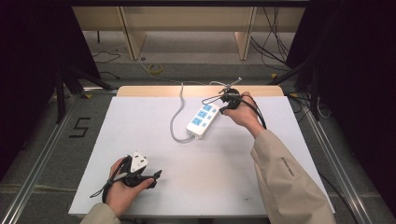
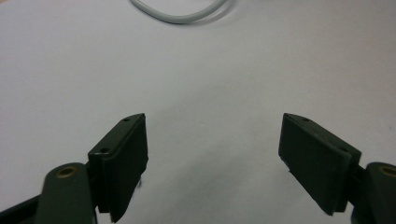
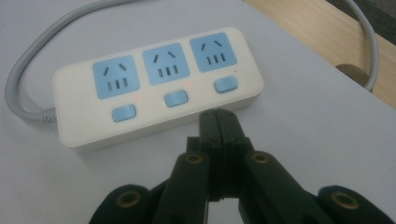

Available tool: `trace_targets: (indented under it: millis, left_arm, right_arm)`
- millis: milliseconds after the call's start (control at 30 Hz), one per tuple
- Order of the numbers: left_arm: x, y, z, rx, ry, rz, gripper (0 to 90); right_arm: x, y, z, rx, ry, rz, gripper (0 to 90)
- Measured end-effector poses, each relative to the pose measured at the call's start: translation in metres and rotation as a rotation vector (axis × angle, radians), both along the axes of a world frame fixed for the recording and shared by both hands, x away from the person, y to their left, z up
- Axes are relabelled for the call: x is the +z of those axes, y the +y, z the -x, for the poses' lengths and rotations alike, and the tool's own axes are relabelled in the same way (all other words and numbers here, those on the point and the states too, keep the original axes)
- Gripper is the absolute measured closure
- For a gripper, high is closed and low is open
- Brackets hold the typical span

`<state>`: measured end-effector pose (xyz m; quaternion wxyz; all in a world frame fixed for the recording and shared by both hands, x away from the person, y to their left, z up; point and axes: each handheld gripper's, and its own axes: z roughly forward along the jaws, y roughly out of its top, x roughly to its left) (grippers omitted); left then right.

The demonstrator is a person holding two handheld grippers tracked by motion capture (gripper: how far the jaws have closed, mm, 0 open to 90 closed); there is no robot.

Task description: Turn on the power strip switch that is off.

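Observation:
A white power strip (image 1: 202, 119) with three blue sockets and three blue switches (image 3: 159, 81) lies on the white table past the middle, its grey cable (image 1: 176, 114) looping off toward the far edge. My right gripper (image 3: 218, 119) is shut with nothing in it, its tips just short of the strip's near side, by the middle and right switches. In the high view the right gripper (image 1: 224, 111) hangs at the strip's right end. My left gripper (image 1: 156, 176) rests near the front left of the table, open and empty (image 2: 212, 158) over bare tabletop.
The white tabletop (image 1: 140, 126) ends in a wooden strip (image 1: 140, 90) at the far side. A loop of the grey cable (image 2: 180, 16) lies ahead of the left gripper. Floor cables and dark stands surround the table.

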<state>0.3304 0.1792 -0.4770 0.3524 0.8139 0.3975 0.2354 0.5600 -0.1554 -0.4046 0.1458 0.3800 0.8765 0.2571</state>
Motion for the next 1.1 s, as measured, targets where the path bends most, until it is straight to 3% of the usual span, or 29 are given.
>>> trace_targets:
  millis: [1100]
  left_arm:
    - [0.000, 0.001, 0.002, 0.001, 0.002, 0.006, 23.9]
  right_arm:
    - [-0.011, 0.016, -0.028, -0.022, 0.013, 0.014, 90.0]
